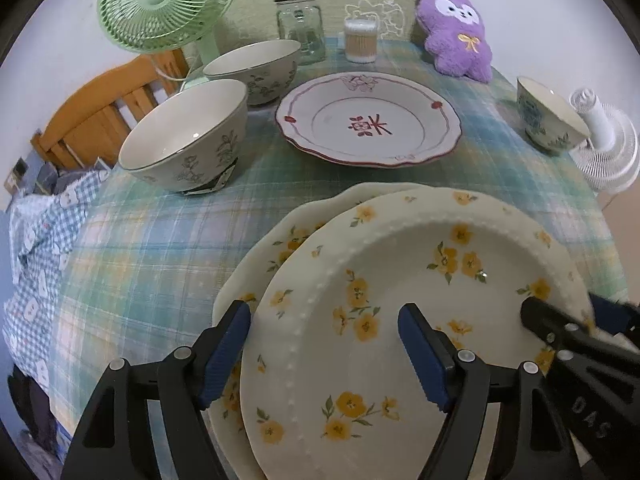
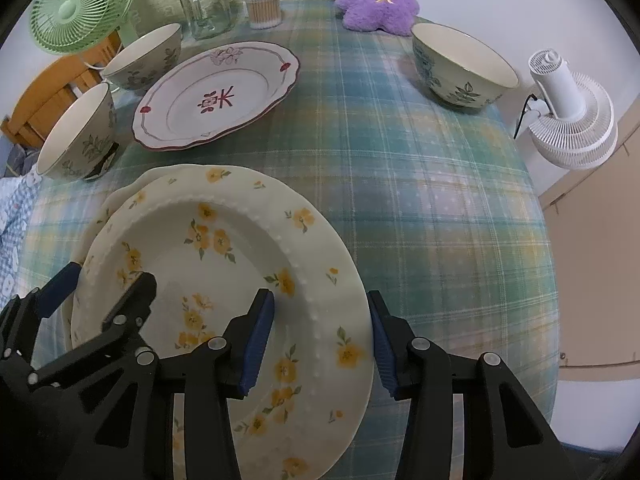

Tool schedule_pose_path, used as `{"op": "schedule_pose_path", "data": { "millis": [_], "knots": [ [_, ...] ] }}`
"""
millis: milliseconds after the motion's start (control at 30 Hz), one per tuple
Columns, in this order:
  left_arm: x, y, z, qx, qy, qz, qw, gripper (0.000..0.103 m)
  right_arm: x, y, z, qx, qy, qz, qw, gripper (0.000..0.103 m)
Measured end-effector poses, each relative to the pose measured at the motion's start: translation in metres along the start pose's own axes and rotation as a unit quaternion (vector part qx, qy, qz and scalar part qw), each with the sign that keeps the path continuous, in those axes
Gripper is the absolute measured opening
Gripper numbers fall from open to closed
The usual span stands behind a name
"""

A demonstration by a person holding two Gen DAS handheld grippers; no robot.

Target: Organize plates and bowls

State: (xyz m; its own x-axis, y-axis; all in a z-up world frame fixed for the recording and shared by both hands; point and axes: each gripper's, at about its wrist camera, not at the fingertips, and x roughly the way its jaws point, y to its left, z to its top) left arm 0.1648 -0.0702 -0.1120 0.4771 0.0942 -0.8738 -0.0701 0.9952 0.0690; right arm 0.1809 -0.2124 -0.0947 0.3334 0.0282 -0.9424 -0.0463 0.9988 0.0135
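Yellow flowers are painted on the top plate (image 1: 420,280), which is laid on a second flowered plate (image 1: 256,264) on the checked tablecloth (image 1: 152,232). The lower plate is seen sticking out at the left side.

The left gripper (image 1: 324,344) is held over the left rim of the top plate. Its jaws are spread wide, with the rim between them, and the blue pads are not pressed on the plate. The right gripper (image 2: 320,340) is held over the right rim of the same plate. Its jaws are also apart, with the rim between them, and no pinch is seen.

Farther back, a white plate with red flowers (image 1: 368,120) is set on the cloth. Two grey bowls with leaf drawings are placed to its left, a near bowl (image 1: 184,140) and a far bowl (image 1: 256,68), close together. A small bowl with blue flowers (image 2: 460,68) is set well apart at the right edge of the table.

At the back, a glass jar (image 1: 300,28), a tub of cotton buds (image 1: 360,40), a purple soft toy (image 1: 456,32) and a green fan (image 1: 160,4) are seen. A white fan (image 2: 568,116) is seen beside the table.
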Motion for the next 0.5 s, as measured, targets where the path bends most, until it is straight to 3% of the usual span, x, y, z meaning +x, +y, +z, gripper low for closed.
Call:
{"op": "schedule_pose_path", "data": {
  "millis": [267, 500],
  "knots": [
    [-0.014, 0.014, 0.001, -0.008, -0.011, -0.009, 0.9999, 0.079, 0.008, 0.01, 0.002, 0.013, 0.001, 0.011, 1.0, 0.052],
    [-0.013, 0.028, -0.001, -0.016, -0.003, -0.014, 0.9998, 0.079, 0.013, 0.021, 0.002, 0.005, 0.002, -0.001, 1.0, 0.064]
  ]
}}
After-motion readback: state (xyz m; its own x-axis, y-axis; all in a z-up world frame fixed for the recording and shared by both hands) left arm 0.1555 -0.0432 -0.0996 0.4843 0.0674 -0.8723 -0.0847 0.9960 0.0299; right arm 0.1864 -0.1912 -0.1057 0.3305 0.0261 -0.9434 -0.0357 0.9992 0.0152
